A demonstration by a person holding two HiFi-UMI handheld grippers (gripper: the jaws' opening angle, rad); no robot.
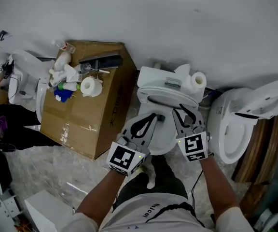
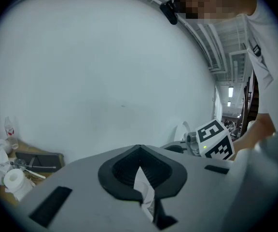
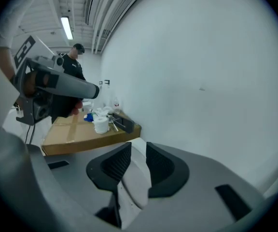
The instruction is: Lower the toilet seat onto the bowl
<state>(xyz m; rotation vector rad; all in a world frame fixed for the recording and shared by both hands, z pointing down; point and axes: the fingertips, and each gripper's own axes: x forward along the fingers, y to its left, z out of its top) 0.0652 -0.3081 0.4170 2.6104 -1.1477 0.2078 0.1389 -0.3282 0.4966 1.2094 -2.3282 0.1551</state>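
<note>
A white toilet stands below me, its tank point(image 1: 160, 77) against the wall and its bowl point(image 1: 164, 140) toward my legs. The white toilet seat point(image 1: 170, 99) lies between tank and bowl, and both grippers reach onto its front part. My left gripper point(image 1: 153, 117) is shut on a thin white sliver of the seat point(image 2: 144, 188), its pads point(image 2: 122, 170) meeting at the tips. My right gripper point(image 1: 181, 112) stands open, with the seat's white edge point(image 3: 137, 179) lying in the gap between its pads point(image 3: 114, 162). How far the seat is tilted I cannot tell.
A toilet paper roll point(image 1: 198, 80) sits on the tank. Left of the toilet stands a cardboard box point(image 1: 93, 112) carrying another roll point(image 1: 90, 87) and bottles. A second toilet point(image 1: 245, 124) with raised seat crowds the right side. A third toilet point(image 1: 25, 76) is at far left.
</note>
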